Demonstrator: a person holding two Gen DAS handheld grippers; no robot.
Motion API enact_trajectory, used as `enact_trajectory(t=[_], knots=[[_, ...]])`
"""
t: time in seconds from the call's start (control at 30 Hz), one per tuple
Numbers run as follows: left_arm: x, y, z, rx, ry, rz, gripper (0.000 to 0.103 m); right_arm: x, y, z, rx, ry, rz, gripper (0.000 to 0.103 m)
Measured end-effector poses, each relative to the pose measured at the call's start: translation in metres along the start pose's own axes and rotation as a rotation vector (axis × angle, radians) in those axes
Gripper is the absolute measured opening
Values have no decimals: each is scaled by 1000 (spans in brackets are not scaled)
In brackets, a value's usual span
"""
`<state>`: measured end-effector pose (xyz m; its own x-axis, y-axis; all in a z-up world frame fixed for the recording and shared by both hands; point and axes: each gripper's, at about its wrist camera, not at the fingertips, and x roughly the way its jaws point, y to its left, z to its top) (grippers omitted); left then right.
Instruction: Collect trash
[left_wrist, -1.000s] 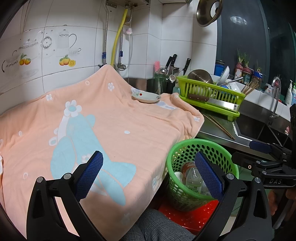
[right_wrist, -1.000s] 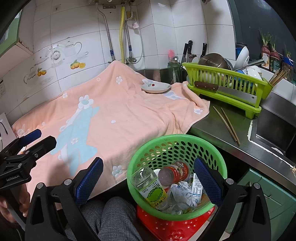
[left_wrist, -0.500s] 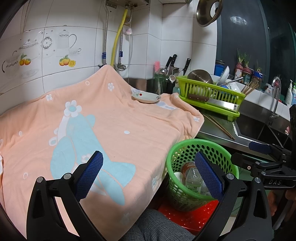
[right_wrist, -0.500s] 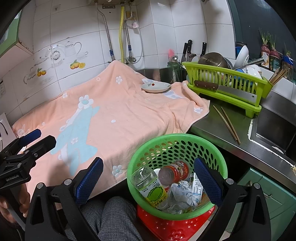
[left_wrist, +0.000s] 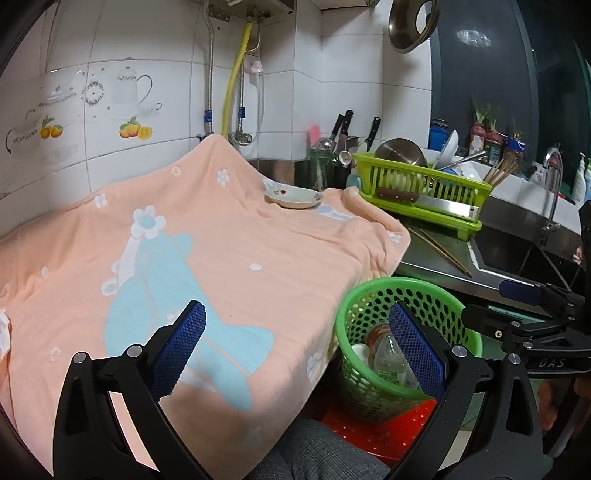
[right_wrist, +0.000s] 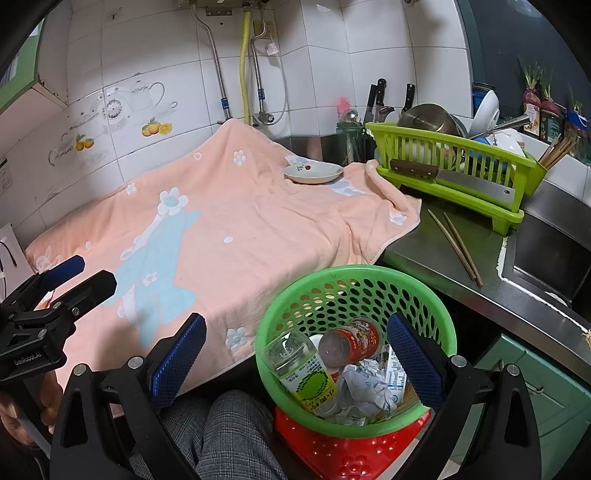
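Observation:
A green mesh basket (right_wrist: 369, 275) stands on a red stool (right_wrist: 332, 450) by the counter edge; it also shows in the left wrist view (left_wrist: 369, 295). It holds a clear bottle with a green label (right_wrist: 299, 365), a red can (right_wrist: 351, 341), crumpled paper (right_wrist: 364, 387) and a carton. My right gripper (right_wrist: 295, 360) is open and empty above the basket. My left gripper (left_wrist: 295, 345) is open and empty over the peach towel's (left_wrist: 229, 258) front edge, left of the basket.
A small white dish (right_wrist: 313, 172) sits on the towel at the back. A green dish rack (right_wrist: 461, 173) with a cleaver, pots and bowls stands to the right. Chopsticks (right_wrist: 456, 245) lie on the steel counter beside the sink (right_wrist: 546, 254). A knee in grey trousers (right_wrist: 229, 435) is below.

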<state>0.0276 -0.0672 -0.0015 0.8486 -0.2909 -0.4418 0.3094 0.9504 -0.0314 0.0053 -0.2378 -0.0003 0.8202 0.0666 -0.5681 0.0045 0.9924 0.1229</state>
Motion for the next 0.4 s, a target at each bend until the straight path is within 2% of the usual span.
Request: enact_trajectory(t=[0.4], knots=[[4, 4, 2, -26, 18, -9, 98, 2, 2, 0, -3, 5, 5, 95]])
